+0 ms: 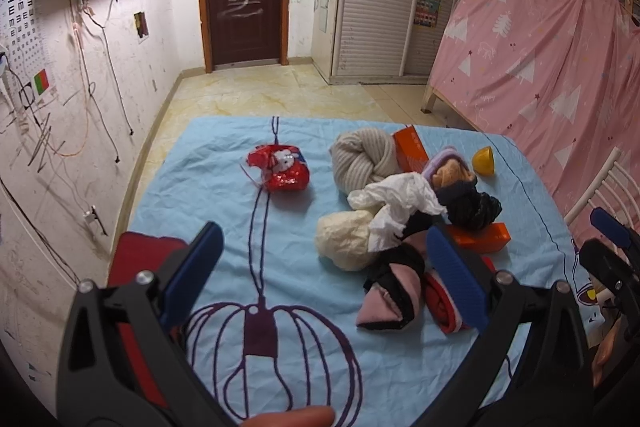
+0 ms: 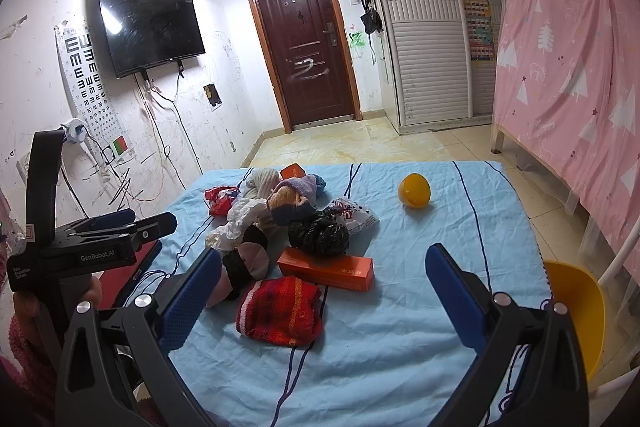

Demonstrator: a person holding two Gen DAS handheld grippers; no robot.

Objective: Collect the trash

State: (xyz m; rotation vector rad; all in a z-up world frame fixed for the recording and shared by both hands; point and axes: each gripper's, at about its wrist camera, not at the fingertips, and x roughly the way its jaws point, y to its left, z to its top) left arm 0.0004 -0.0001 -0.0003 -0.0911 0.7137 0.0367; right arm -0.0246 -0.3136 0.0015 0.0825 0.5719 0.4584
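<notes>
My left gripper (image 1: pixel 322 269) and right gripper (image 2: pixel 322 297) both hover spread wide and empty; the crumpled white paper (image 1: pixel 400 203) lies in the pile on the surface (image 1: pixel 208 187), just beyond my left gripper's right finger.

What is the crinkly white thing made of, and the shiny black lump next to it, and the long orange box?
The crinkly white thing looks like thin tissue paper or thin plastic: matte, full of sharp creases. The shiny black lump seems to be a scrunched plastic bag, glossy with small highlights. The long orange box looks like printed cardboard, smooth, with straight folded edges.
</notes>
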